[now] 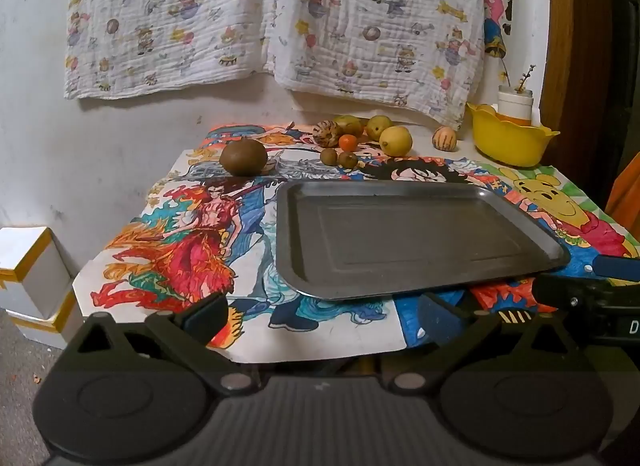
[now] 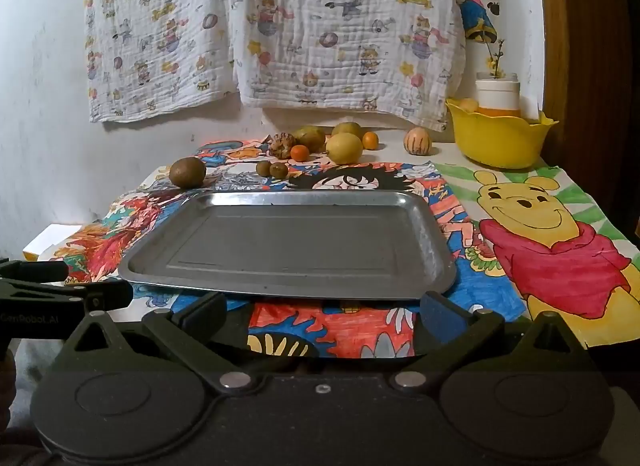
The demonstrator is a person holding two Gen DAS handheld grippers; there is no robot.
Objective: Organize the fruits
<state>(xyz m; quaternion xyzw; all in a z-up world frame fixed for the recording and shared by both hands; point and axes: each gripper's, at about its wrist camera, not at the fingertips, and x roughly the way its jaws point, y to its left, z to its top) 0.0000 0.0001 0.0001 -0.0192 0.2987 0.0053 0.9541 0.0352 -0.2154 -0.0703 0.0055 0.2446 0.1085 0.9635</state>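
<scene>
An empty metal tray (image 1: 400, 234) (image 2: 296, 242) lies on the table just beyond both grippers. Behind it sit the fruits: a big brown one (image 1: 243, 157) (image 2: 187, 172) alone at the left, a yellow lemon (image 1: 395, 141) (image 2: 344, 148), a small orange (image 1: 348, 141) (image 2: 299, 153), two small brown fruits (image 1: 338, 157) (image 2: 272, 169) and a striped pale fruit (image 1: 444, 139) (image 2: 417, 141). My left gripper (image 1: 324, 316) and my right gripper (image 2: 322, 316) both stand open, with nothing between the fingers, over the table's near edge.
A yellow bowl (image 1: 508, 141) (image 2: 496, 141) holding a white jar stands at the back right corner. Coloured drawings cover the table. White boxes with yellow trim (image 1: 28, 266) stand on the floor at the left. A printed cloth hangs on the wall behind.
</scene>
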